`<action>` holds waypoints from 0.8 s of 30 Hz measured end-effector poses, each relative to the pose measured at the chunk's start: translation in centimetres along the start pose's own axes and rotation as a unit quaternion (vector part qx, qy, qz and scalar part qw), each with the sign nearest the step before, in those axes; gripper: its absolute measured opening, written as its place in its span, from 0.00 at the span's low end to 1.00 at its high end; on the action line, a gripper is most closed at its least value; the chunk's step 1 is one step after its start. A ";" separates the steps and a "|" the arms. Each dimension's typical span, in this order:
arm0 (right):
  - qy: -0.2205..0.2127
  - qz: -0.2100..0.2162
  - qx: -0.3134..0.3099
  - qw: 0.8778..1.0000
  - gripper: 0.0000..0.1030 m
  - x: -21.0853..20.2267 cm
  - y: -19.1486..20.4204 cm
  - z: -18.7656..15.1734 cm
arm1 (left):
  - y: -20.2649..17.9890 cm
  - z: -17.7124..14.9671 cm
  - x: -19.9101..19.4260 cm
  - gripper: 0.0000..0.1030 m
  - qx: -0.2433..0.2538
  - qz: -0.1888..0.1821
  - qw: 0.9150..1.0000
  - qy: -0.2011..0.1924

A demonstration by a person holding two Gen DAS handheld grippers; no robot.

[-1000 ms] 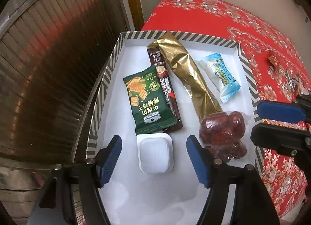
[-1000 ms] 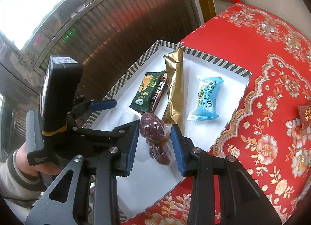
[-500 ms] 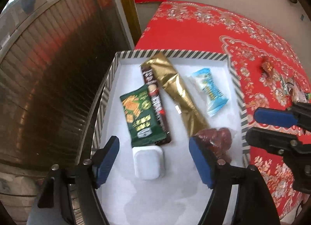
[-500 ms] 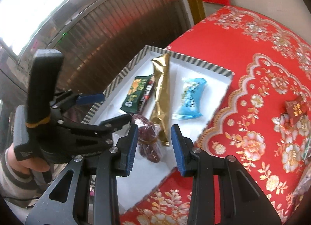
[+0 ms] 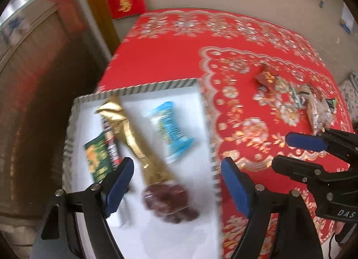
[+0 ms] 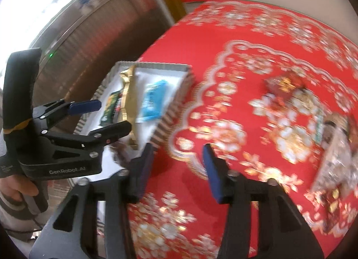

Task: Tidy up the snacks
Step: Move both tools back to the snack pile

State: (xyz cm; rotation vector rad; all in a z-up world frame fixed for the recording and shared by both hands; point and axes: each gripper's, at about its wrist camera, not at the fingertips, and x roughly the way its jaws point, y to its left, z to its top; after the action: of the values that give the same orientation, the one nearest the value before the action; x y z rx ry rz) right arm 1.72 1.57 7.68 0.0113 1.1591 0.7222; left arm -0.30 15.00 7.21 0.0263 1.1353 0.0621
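Left to right in the left wrist view: my left tongs [image 5: 176,183], released, over the striped box [image 5: 156,85] holding five visible snacks, dates bag [image 5: 170,200] lowest. Right: my right tongs [image 6: 177,168], released and empty, over the red table [image 5: 170,57]; loose snack pile [image 5: 297,100] upper right.

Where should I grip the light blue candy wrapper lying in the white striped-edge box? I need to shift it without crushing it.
Pinch the light blue candy wrapper across its narrow middle, coming from above. It lies flat in the white striped-edge box, its flared crimped ends offer thin purchase, and free floor on both long sides leaves room for the fingers.
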 end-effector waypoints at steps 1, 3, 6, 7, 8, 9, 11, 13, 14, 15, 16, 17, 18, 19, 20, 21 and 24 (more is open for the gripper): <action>-0.005 -0.006 0.011 1.000 0.48 -0.6 -1.0 -0.3 | -0.7 0.3 0.1 0.80 0.006 -0.004 1.000 0.001; -0.010 -0.015 0.026 0.999 0.48 -1.4 -2.5 -0.7 | -2.0 0.8 0.3 0.80 0.017 -0.012 1.000 0.002; -0.021 -0.034 0.053 0.998 0.48 -3.0 -5.1 -1.6 | -4.0 1.7 0.7 0.80 0.032 -0.023 0.999 0.003; -0.024 -0.039 0.063 0.997 0.48 -3.5 -6.1 -2.0 | -4.6 1.9 0.8 0.80 0.036 -0.027 0.999 0.004; -0.027 -0.044 0.074 0.996 0.48 -4.0 -7.0 -2.3 | -5.1 2.1 0.9 0.80 0.038 -0.030 0.999 0.005; -0.029 -0.050 0.085 0.995 0.48 -4.6 -8.0 -2.7 | -5.7 2.4 1.1 0.80 0.042 -0.034 0.999 0.006; -0.036 -0.059 0.111 0.991 0.48 -5.6 -9.9 -3.3 | -6.8 3.0 1.4 0.80 0.050 -0.040 0.998 0.008; -0.042 -0.068 0.134 0.988 0.48 -6.6 -11.8 -4.0 | -7.7 3.6 1.8 0.80 0.056 -0.041 0.998 0.010; -0.044 -0.074 0.142 0.986 0.49 -7.1 -12.6 -4.3 | -8.2 4.0 2.0 0.80 0.059 -0.043 0.997 0.011; -0.046 -0.079 0.145 0.985 0.49 -7.4 -13.1 -4.5 | -8.6 4.3 2.2 0.80 0.060 -0.046 0.997 0.011; -0.047 -0.085 0.149 0.984 0.49 -7.8 -13.8 -4.8 | -8.9 4.7 2.4 0.80 0.060 -0.047 0.997 0.012; -0.047 -0.089 0.152 0.983 0.49 -8.0 -14.3 -4.8 | -9.2 5.1 2.6 0.80 0.060 -0.047 0.997 0.014; -0.048 -0.093 0.156 0.982 0.48 -8.3 -14.8 -4.9 | -9.6 5.6 2.8 0.80 0.060 -0.048 0.997 0.014; -0.050 -0.095 0.159 0.981 0.49 -8.6 -15.2 -5.0 | -9.9 6.0 3.0 0.80 0.061 -0.050 0.997 0.012; -0.051 -0.096 0.159 0.981 0.48 -8.6 -15.4 -5.0 | -10.3 6.6 3.2 0.80 0.061 -0.051 0.997 0.012; -0.053 -0.099 0.157 0.981 0.48 -8.8 -15.6 -4.9 | -10.5 7.0 3.3 0.80 0.060 -0.050 0.997 0.011; -0.054 -0.107 0.142 0.983 0.48 -8.9 -15.8 -4.4 | -11.5 8.5 4.0 0.80 0.068 -0.056 0.996 0.007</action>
State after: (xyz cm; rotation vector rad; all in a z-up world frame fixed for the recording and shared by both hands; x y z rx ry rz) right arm 4.31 -16.94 7.41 0.1613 1.1302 0.3586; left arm 9.47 3.90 6.60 0.0824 1.1524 -0.1150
